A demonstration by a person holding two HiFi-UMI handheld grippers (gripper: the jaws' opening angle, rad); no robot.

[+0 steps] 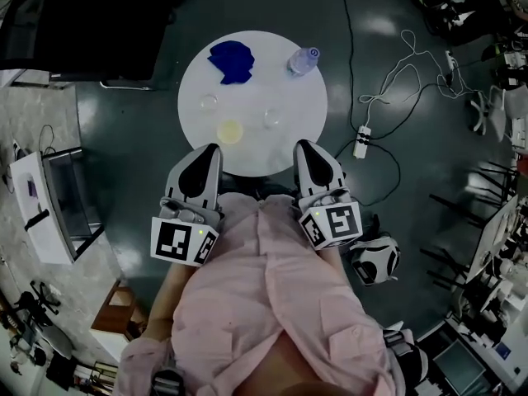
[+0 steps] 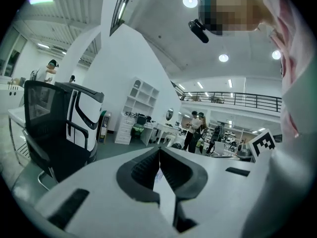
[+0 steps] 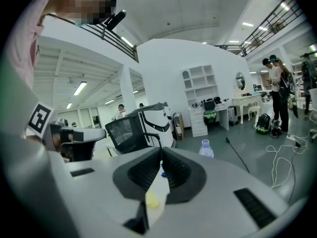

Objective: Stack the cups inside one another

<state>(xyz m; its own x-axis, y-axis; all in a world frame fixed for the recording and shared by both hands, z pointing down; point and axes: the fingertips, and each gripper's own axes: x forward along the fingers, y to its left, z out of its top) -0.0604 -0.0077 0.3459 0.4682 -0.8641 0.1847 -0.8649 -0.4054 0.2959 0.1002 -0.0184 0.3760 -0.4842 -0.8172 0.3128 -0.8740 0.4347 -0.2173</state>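
On the round white table (image 1: 297, 81) stand two clear cups, one at the left (image 1: 209, 102) and one at the right (image 1: 272, 118), and a yellow cup (image 1: 230, 131) near the front edge. All three stand apart. My left gripper (image 1: 208, 150) hangs over the table's near edge, just left of the yellow cup, and is shut and empty (image 2: 159, 151). My right gripper (image 1: 305, 146) is at the near right edge, also shut on nothing (image 3: 161, 151). In the right gripper view the yellow cup (image 3: 151, 200) shows below the jaws.
A blue cloth (image 1: 232, 61) and a water bottle (image 1: 302, 60) sit at the table's far side. On the floor to the right lie a power strip (image 1: 360, 142) and cables. A black chair (image 1: 82, 23) is at the far left and a white cabinet (image 1: 45, 209) at the left.
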